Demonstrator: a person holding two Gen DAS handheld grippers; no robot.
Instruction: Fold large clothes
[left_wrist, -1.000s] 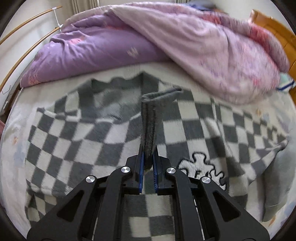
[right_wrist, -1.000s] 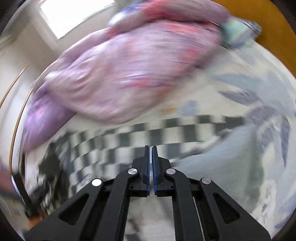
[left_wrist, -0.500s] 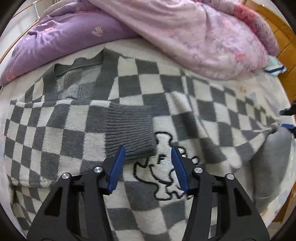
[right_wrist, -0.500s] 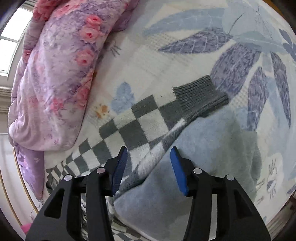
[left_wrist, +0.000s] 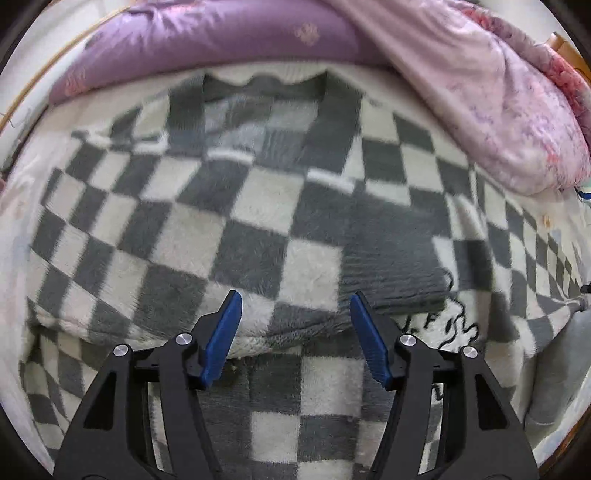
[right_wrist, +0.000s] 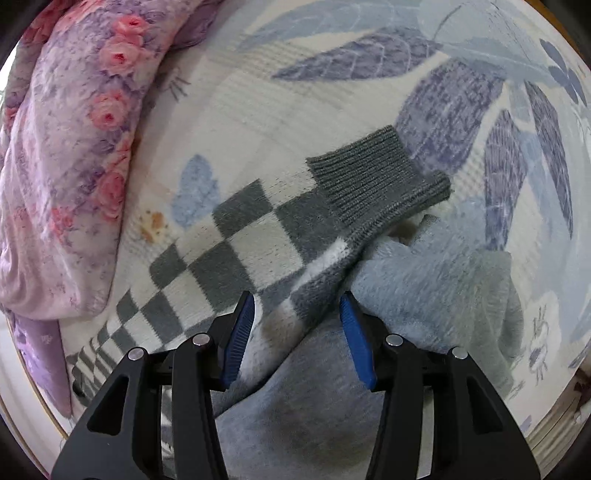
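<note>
A grey-and-white checkered sweater (left_wrist: 236, 206) lies flat on the bed. One sleeve is folded across its chest, with its grey ribbed cuff (left_wrist: 391, 273) lying on the front. My left gripper (left_wrist: 295, 332) is open and empty just above that folded sleeve. In the right wrist view the other sleeve (right_wrist: 236, 251) stretches out over the bedsheet, ending in a grey ribbed cuff (right_wrist: 376, 188). My right gripper (right_wrist: 297, 328) is open and empty over this sleeve, short of the cuff.
A pale blue-grey fleece garment (right_wrist: 424, 295) lies under and beside the outstretched sleeve. A pink and purple floral duvet (left_wrist: 480, 92) is heaped along the far side, also in the right wrist view (right_wrist: 74, 147). The leaf-print sheet (right_wrist: 332, 92) surrounds the sweater.
My left gripper let go of the cuff, laid the sleeve across the sweater's chest, opened and moved left along it. My right gripper opened and came down over the outstretched sleeve.
</note>
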